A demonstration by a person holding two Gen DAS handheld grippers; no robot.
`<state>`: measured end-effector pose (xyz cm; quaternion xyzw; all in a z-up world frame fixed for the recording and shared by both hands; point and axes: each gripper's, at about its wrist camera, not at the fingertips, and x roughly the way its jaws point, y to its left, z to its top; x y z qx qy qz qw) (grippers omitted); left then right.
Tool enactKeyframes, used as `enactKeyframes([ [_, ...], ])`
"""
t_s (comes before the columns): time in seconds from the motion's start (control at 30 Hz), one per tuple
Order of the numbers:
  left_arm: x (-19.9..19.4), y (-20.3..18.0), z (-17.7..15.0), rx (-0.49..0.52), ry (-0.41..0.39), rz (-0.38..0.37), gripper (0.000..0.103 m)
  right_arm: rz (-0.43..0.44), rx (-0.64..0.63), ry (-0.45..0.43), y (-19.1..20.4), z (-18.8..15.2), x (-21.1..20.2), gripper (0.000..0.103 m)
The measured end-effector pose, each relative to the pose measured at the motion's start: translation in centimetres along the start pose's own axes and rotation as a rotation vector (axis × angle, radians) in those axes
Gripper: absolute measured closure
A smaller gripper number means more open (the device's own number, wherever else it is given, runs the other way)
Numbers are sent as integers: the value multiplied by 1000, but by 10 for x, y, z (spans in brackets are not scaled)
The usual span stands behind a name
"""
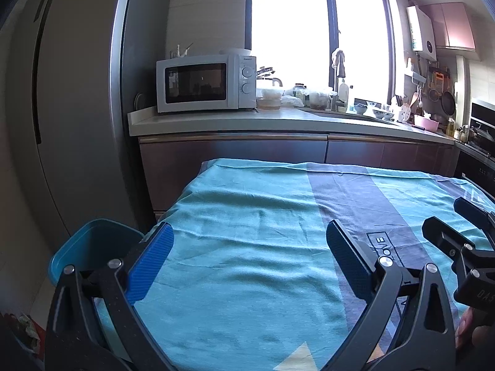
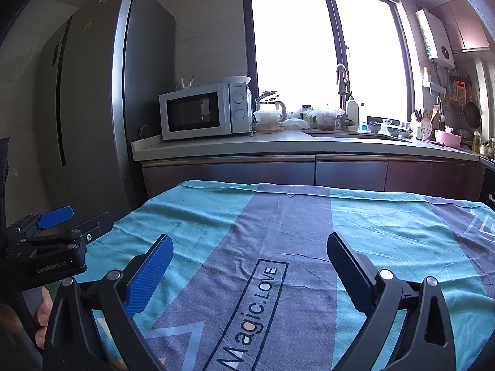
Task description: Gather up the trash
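The left gripper (image 1: 250,241) hangs with its fingers (image 1: 151,259) spread wide, nothing between them, above the teal part of the cloth (image 1: 247,216) that covers the worktop. The right gripper (image 2: 250,256) is likewise released and empty, over the grey band of the cloth printed "Magic.LOVE" (image 2: 256,312). The two grippers sit side by side near the worktop's near edge, each showing at the margin of the other's view.

The cloth lies wrinkled but flat, reaching the far edge and both side edges, and no trash shows anywhere on it in either view. The whole surface ahead of the fingers is open.

Just off the worktop's left near corner, below its level, stands a blue bin (image 1: 92,247); its inside is dark and I cannot tell what it holds. Only the left wrist view shows it. That view also catches some crumpled stuff (image 1: 27,327) on the floor at the lower left, too blurred to name.

Beyond the far edge, across a narrow gap, runs a kitchen counter (image 2: 278,145) with dark cabinet fronts, carrying a microwave (image 2: 204,111), jars and bowls by the tap (image 2: 342,99), and a pink bowl (image 2: 447,138). A tall fridge (image 2: 102,99) stands left of it, bright windows (image 2: 294,40) behind. A thumb (image 2: 43,312) of the person shows at the right view's left margin.
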<state>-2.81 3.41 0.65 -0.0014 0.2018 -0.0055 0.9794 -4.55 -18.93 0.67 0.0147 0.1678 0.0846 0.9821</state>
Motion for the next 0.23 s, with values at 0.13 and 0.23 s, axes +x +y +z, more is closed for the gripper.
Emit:
enactKeyframes([
  [0.13,-2,-2,-1,7,-6,2,6,5,8,3,-3,0,0,7],
  [0.23,-1,-2,-1,6,-3,-2,6,6,13,6,-4,0,0,7],
])
